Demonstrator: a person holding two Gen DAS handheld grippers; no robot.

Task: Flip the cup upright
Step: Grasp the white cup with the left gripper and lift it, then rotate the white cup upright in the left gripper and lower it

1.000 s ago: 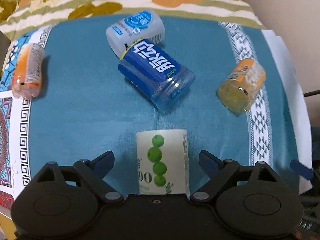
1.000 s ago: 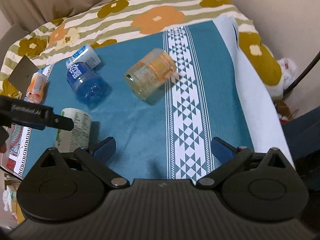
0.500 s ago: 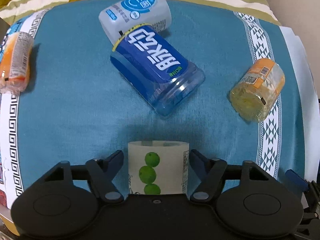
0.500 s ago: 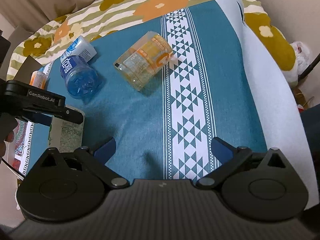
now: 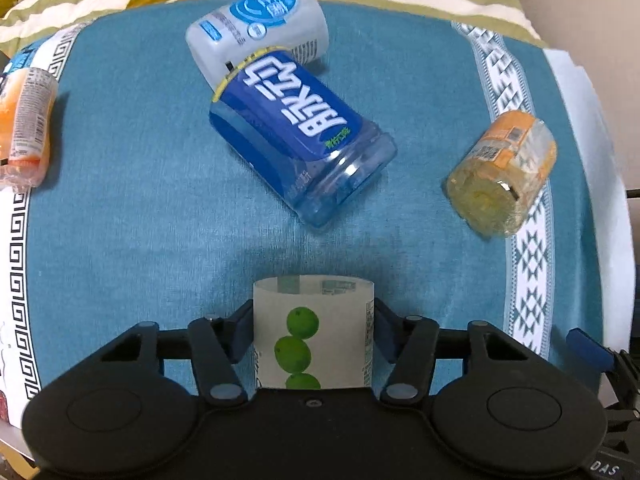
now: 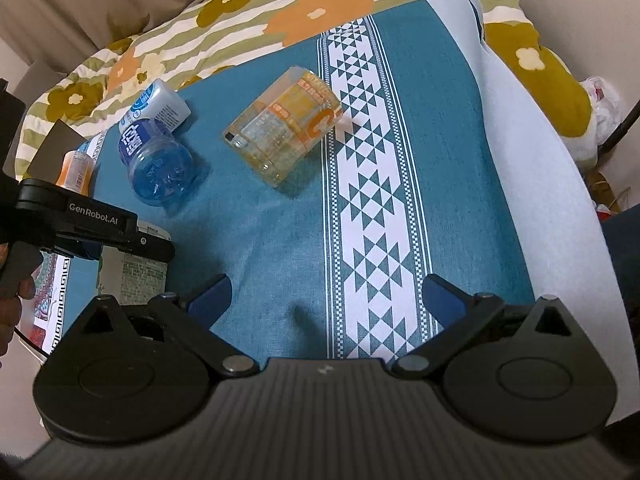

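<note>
Lay on its side on the teal cloth (image 5: pixel 132 208), the white cup with green fruit print (image 5: pixel 314 332), long axis running straight out along the fingers of the left gripper (image 5: pixel 314 330), far end pointing toward the blue bottle (image 5: pixel 300 136). Sat directly between those fingers, blue pads (image 5: pixel 242 330) pressed against both flanks, so pinched across its width rather than end to end. Could not tell from either view which end was the mouth. Hung well apart to the cup's right, the right gripper (image 6: pixel 326 298), spread wide over bare cloth and holding nothing. Clearly the nearer tool, then, the left one. Judged that the coming turn would hinge on that axis: a rotation of the wrist to swing the cup from lying to standing. Also on the cloth: a grey-white bottle (image 5: pixel 258 20) touching the blue one, an orange-labelled jar (image 5: pixel 506 174), a small orange bottle (image 5: pixel 26 120).
</note>
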